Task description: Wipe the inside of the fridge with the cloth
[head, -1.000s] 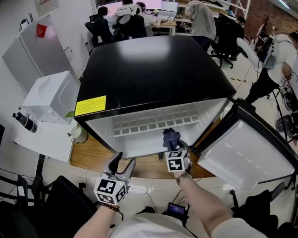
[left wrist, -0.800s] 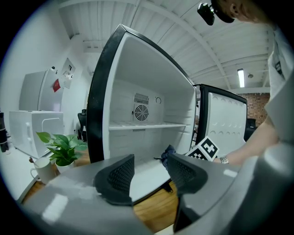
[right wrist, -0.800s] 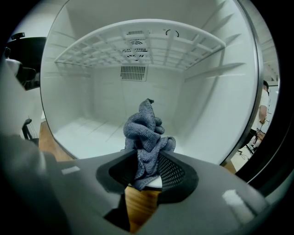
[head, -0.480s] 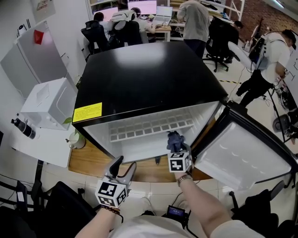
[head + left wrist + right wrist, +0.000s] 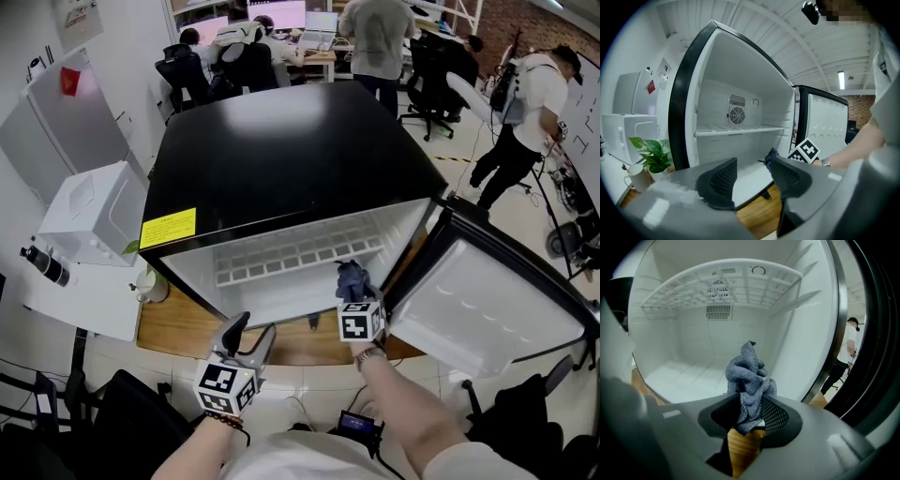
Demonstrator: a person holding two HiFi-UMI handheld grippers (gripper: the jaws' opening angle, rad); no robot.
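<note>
A black fridge (image 5: 281, 159) stands with its door (image 5: 487, 309) swung open to the right and its white inside (image 5: 281, 281) showing. My right gripper (image 5: 353, 289) is shut on a bunched blue-grey cloth (image 5: 351, 277) at the right of the opening, close to the right wall. In the right gripper view the cloth (image 5: 747, 376) sticks up from between the pads of my right gripper (image 5: 749, 416), above the white floor (image 5: 689, 378). My left gripper (image 5: 248, 331) hangs open and empty before the fridge's lower front. From the left gripper (image 5: 753, 171) I see the cloth (image 5: 771, 157).
The fridge rests on a wooden platform (image 5: 187, 319). A plant in a mug (image 5: 651, 157) stands at its left corner, beside a white appliance (image 5: 94, 206) and a dark bottle (image 5: 42, 267). A white shelf (image 5: 722, 284) crosses the inside. People (image 5: 375, 37) stand behind.
My right gripper has carried the cloth a little toward the fridge's right wall. The left gripper has stayed where it was. People in the background have moved.
</note>
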